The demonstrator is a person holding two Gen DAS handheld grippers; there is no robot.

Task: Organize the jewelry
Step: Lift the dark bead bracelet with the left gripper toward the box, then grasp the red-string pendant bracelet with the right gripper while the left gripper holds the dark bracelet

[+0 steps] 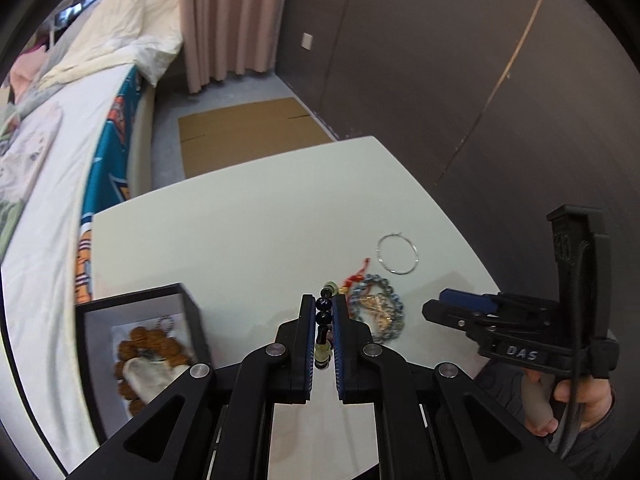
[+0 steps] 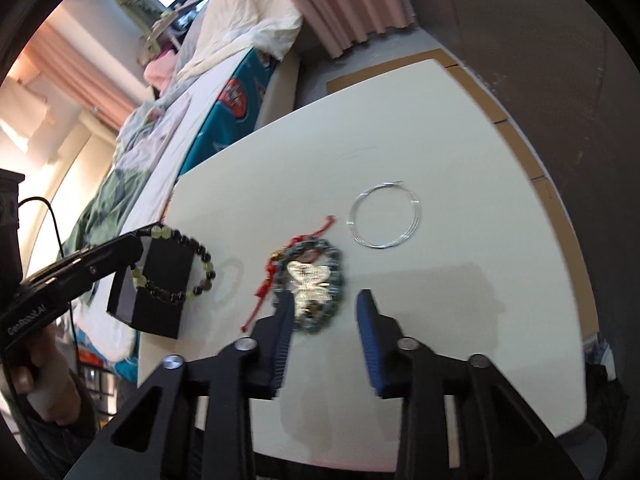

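My left gripper (image 1: pixel 323 322) is clamped on a dark-and-green beaded bracelet (image 2: pixel 176 264), held above the white table (image 1: pixel 248 216) beside the open black jewelry box (image 1: pixel 120 344). My right gripper (image 2: pixel 324 320) stands partly open, gripping nothing, just over the blue-grey beaded bracelet (image 2: pixel 316 280). A silver wire hoop (image 2: pixel 384 216) lies nearby.

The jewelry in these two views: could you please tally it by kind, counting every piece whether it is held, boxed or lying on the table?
Beaded bracelets: 3 (dark-and-green bracelet in the left claw, blue-grey bracelet on the table, brown bracelet in the black box)
Silver wire hoops: 1
Red cord pieces: 1
Gold butterfly ornaments: 1
Total: 6
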